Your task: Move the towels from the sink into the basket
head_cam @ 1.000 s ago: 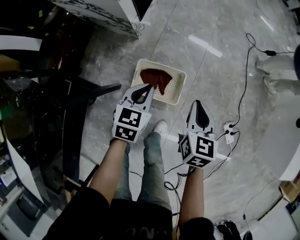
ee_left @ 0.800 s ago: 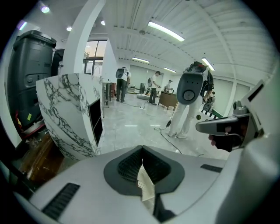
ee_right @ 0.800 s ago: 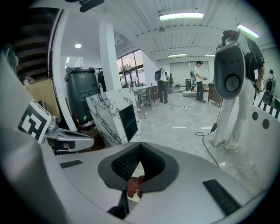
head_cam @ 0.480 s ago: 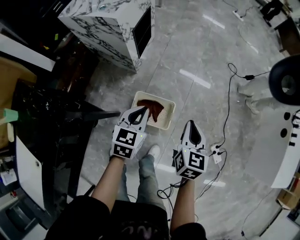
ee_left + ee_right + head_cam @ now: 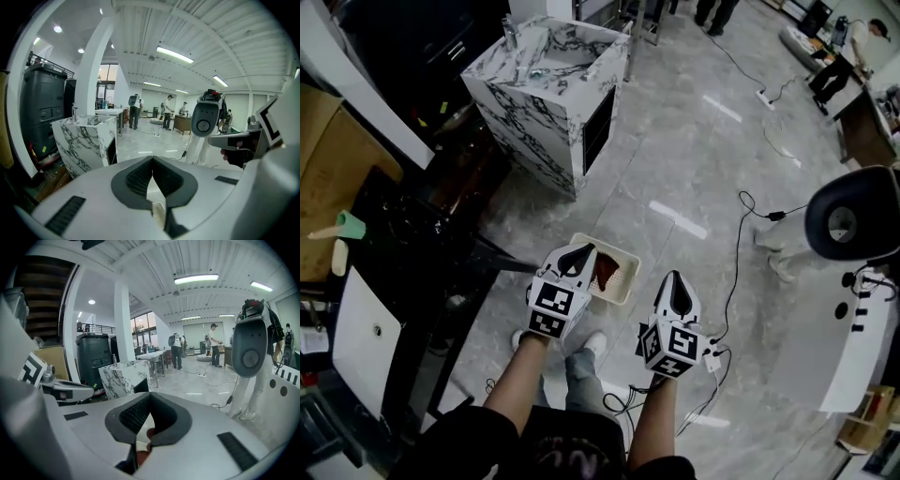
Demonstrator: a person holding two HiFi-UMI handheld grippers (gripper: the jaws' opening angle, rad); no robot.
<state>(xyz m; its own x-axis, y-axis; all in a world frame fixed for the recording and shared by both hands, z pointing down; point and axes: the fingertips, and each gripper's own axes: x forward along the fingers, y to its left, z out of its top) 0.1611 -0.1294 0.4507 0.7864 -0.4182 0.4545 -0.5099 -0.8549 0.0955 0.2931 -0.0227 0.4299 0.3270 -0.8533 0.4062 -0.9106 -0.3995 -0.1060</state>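
The left tool is clenched: in the left gripper view its dark ribbed pads meet at the tips and grasp nothing. The right tool is clenched as well, pads tip to tip and empty. In the right gripper view a sliver of reddish brown shows through the gap behind them. Both tools are held side by side above the grey polished stone floor, the left one reaching a little farther out than the right.

Just beyond the left tool, a cream perforated plastic basket stands on the floor. A rust-brown cloth towel lies crumpled inside it, partly covered in the head view by that tool's tip. Far to the left of the basket, well apart from it, stands a white, black-veined marble sink block with a basin and tap on top. Whether any cloth lies in the basin cannot be made out. The person's white shoe rests on the floor near the basket's near edge. On the right stands a white machine with a round dark head.
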